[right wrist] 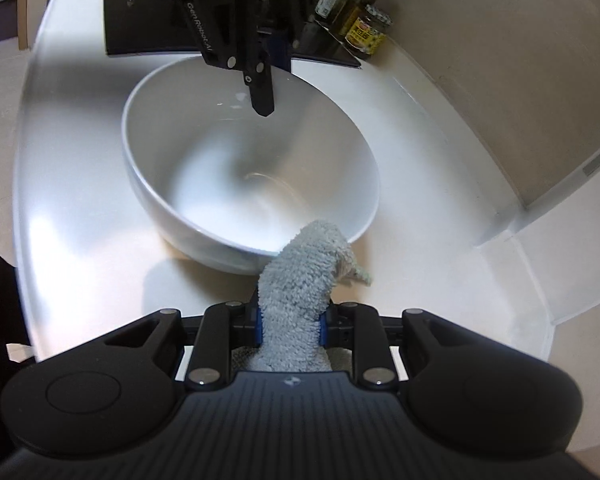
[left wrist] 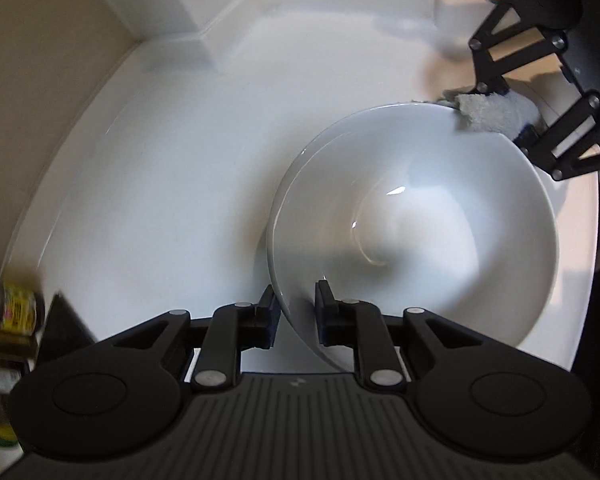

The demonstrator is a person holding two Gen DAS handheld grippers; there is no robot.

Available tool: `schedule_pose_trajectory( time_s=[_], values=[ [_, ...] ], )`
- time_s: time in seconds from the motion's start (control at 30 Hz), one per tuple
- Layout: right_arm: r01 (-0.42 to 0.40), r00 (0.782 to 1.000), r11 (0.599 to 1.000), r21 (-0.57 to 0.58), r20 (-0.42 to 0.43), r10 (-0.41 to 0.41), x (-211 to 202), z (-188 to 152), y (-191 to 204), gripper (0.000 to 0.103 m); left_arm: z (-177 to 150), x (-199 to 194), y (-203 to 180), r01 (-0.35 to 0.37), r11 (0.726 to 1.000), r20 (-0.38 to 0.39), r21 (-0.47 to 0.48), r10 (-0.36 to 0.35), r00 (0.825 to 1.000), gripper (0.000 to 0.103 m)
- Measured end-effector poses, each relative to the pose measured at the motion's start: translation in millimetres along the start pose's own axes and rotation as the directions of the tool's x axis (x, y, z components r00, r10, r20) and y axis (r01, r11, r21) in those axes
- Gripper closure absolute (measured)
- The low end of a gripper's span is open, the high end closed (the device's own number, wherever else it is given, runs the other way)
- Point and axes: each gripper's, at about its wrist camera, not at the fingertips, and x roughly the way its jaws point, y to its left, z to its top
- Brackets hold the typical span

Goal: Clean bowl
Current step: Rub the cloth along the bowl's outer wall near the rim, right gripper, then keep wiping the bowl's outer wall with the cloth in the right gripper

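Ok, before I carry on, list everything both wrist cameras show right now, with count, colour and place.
Round ceramic bowl: one, white, on the counter, its rim between the left jaws.
Fluffy terry cloth: one, pale grey, clamped in the right jaws, its tip at the bowl's near rim.
Curved countertop: one, white, under the bowl.
Flat cooktop panel: one, black, behind the bowl.
Condiment bottles and jar: about three, dark with yellow or pale labels, beside the cooktop by the wall.
Left gripper: one, black, jaws astride the bowl's rim without pressing it.
Right gripper: one, black, shut on the cloth.
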Motion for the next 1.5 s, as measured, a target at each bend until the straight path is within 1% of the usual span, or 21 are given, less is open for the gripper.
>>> schedule_pose_trajectory(
  time_s=[0.07,0.13,0.23,0.3,0.33,0.37,0.5,0.53,0.63,0.7,0.73,0.8,0.87,0.9,1.0,1.1,1.23,1.3,1.33,1.47,1.5],
  values=[
    [-0.008,1.0,1.0,0.009,0.002,0.008,-1,1,2,0.083,-2,-1,4,-0.031,0.992,-0.006,-0.123,0.03,1.0,0.081],
    [-0.019,1.0,0.999,0.034,0.008,0.019,-3,-1,5,0.083,-11,-4,-1,-0.08,0.955,-0.018,-0.284,0.078,0.997,0.081],
    [-0.038,0.999,0.995,0.095,0.032,0.035,-8,-2,9,0.083,-22,-3,-12,-0.117,0.905,-0.012,-0.409,0.123,0.992,0.082],
    [-0.053,0.998,0.988,0.143,0.053,0.046,-11,-2,13,0.083,-25,-2,-20,-0.152,0.92,0.004,-0.361,0.165,0.986,0.083],
    [-0.054,0.997,0.987,0.149,0.059,0.046,-12,-3,18,0.083,-26,-1,-20,-0.144,0.93,0.01,-0.338,0.156,0.988,0.085],
    [-0.062,0.997,0.987,0.151,0.063,0.053,-13,-4,21,0.083,-26,0,-19,-0.131,0.939,0.015,-0.319,0.143,0.99,0.085],
    [-0.105,0.994,0.99,0.095,0.054,0.1,-13,-8,15,0.083,-28,1,-9,-0.037,0.991,0.047,-0.129,0.043,0.998,0.084],
    [-0.103,0.994,0.991,0.087,0.045,0.099,-11,-9,11,0.083,-28,1,-7,-0.016,0.997,0.053,-0.069,0.02,0.998,0.084],
    [-0.044,0.999,0.997,0.061,0.028,0.043,-2,-6,-7,0.083,-20,3,-3,0.029,1.0,0.067,0.012,-0.03,0.997,0.084],
    [-0.009,1.0,1.0,0.019,0.023,0.008,3,-4,-10,0.083,-15,5,1,0.02,1.0,0.059,-0.02,-0.019,0.998,0.084],
    [-0.003,1.0,1.0,0.005,0.021,0.003,4,-3,-9,0.083,-13,5,1,-0.003,0.996,0.047,-0.084,0.007,0.999,0.082],
    [-0.01,1.0,1.0,-0.002,0.027,0.01,3,-2,-4,0.083,-14,3,-2,-0.054,0.973,0.011,-0.223,0.058,0.998,0.081],
    [-0.017,0.999,1.0,-0.007,0.038,0.018,1,-2,3,0.083,-18,0,-7,-0.108,0.923,-0.032,-0.369,0.103,0.994,0.082],
    [-0.016,0.999,1.0,-0.005,0.044,0.016,-1,-2,6,0.083,-24,-2,-9,-0.11,0.883,-0.022,-0.457,0.113,0.993,0.082],
    [-0.024,0.998,0.998,0.049,0.061,0.021,-7,-2,13,0.083,-37,-4,-9,-0.095,0.817,0.028,-0.568,0.134,0.991,0.085],
    [-0.042,0.996,0.997,0.061,0.076,0.038,-12,-1,22,0.083,-39,-4,-9,-0.099,0.839,0.034,-0.535,0.139,0.99,0.086],
    [-0.093,0.992,0.995,0.032,0.093,0.089,-15,-4,24,0.083,-33,-3,-6,-0.073,0.931,0.029,-0.357,0.09,0.996,0.086],
    [-0.081,0.994,0.996,0.025,0.077,0.079,-10,-5,15,0.083,-33,-1,-9,-0.05,0.972,0.031,-0.23,0.058,0.998,0.086],
    [-0.064,0.996,0.998,0.017,0.069,0.062,-7,-3,9,0.083,-31,0,-8,-0.029,0.983,0.033,-0.181,0.036,0.999,0.086],
    [-0.009,0.998,0.999,-0.042,0.066,0.012,2,5,-5,0.083,-18,7,-5,-0.025,0.99,0.03,-0.138,0.029,0.999,0.084],
    [0.0,0.998,0.999,-0.05,0.061,0.003,5,6,-5,0.083,-15,8,-3,-0.034,0.982,0.025,-0.184,0.039,0.999,0.083]
  ],
)
